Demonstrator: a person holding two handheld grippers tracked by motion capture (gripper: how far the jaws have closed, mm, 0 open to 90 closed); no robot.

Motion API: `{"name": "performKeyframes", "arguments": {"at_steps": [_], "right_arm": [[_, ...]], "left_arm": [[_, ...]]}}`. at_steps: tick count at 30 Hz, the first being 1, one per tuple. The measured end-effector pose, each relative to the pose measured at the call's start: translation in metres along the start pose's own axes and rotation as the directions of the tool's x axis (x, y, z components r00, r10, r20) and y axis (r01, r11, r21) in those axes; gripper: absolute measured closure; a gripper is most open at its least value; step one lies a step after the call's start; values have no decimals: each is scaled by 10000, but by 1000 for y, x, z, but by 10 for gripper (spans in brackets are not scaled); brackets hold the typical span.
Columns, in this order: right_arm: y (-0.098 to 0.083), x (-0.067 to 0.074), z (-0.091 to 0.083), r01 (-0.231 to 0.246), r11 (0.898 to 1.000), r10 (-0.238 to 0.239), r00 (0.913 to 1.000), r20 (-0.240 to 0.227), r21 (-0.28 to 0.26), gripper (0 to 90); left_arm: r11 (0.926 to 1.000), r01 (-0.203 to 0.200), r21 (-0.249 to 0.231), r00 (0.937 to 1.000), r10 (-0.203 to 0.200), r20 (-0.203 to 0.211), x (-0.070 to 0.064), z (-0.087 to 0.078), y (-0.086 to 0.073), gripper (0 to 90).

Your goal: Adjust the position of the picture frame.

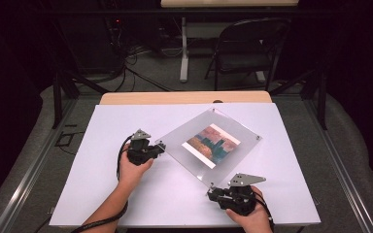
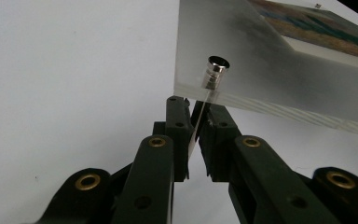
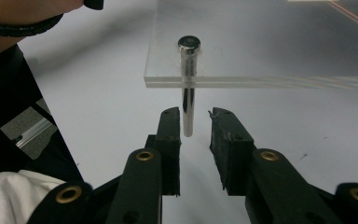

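Note:
A clear acrylic frame (image 1: 238, 127) holding a colourful picture (image 1: 211, 144) rests tilted on the white table (image 1: 102, 194), raised on metal corner posts. My left gripper (image 1: 159, 148) is at its left corner. In the left gripper view that gripper (image 2: 196, 105) has its jaws pressed against a thin pin (image 2: 201, 116) that runs down from the silver cap (image 2: 214, 71). My right gripper (image 1: 211, 192) is at the near corner. The right gripper view shows this gripper (image 3: 195, 114) open, one jaw on each side of the steel post (image 3: 188, 79), with a gap on the right.
A strip of bare wood (image 1: 184, 98) shows along the table's far edge. A folding chair (image 1: 247, 48) and cables stand on the floor beyond. In the right gripper view, the person's other forearm with a black cable (image 3: 23, 14) shows at the upper left.

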State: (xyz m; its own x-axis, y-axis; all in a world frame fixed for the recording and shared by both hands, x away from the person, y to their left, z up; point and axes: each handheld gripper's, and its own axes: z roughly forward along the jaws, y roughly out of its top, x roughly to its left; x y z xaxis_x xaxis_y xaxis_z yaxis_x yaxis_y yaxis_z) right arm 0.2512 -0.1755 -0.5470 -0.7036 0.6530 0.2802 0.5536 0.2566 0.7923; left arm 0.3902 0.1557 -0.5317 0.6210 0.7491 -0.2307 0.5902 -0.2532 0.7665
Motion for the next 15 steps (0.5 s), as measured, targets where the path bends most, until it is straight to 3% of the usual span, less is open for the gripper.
{"name": "performKeyframes", "arguments": {"at_steps": [7, 11, 15], "right_arm": [[2, 1, 4, 58, 9999, -57, 10000, -80, 152, 773], [3, 1, 8, 138, 9995, -131, 9996, -238, 287, 842], [3, 1, 9, 228, 9992, -221, 9995, -226, 332, 842]], "left_arm": [[10000, -56, -32, 9999, 56, 88, -3, -2, -2, 823], [10000, -72, -52, 9999, 72, 77, -5, -4, -3, 823], [10000, -72, -52, 9999, 72, 106, -5, -4, -4, 823]]}}
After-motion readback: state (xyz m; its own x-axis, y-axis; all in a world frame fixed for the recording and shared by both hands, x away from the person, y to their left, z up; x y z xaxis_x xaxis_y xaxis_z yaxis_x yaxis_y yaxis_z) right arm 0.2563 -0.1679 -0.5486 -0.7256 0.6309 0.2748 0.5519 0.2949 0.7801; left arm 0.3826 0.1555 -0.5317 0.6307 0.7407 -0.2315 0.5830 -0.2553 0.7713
